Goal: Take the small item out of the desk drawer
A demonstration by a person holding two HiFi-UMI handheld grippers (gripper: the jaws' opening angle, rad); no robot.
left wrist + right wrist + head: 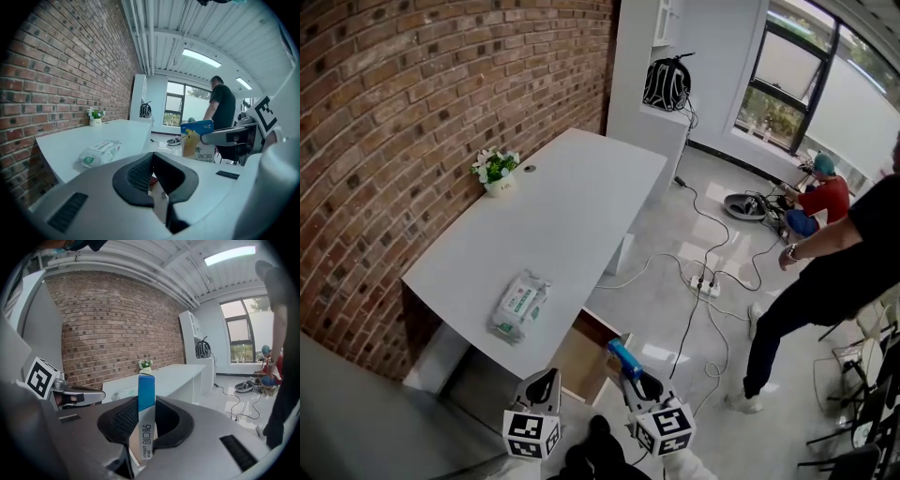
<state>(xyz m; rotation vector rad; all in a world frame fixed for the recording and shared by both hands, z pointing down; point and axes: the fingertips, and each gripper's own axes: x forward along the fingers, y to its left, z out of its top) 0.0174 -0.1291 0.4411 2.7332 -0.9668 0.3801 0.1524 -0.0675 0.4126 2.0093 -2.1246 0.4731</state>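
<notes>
My right gripper (628, 366) is shut on a small blue-and-white carton (622, 356), held upright above the open wooden drawer (581, 361) under the white desk (553, 216). In the right gripper view the carton (146, 418) stands on end between the dark pads (123, 420). My left gripper (548, 379) hangs just left of it, its jaws together with nothing held. From the left gripper view, that gripper (152, 176) points along the desk, and the carton (197, 139) shows to its right.
On the desk lie a pack of wet wipes (520, 305) and a small flower pot (497, 171) by the brick wall. A person (825, 281) stands at the right. Cables and a power strip (705, 283) lie on the floor beyond the drawer.
</notes>
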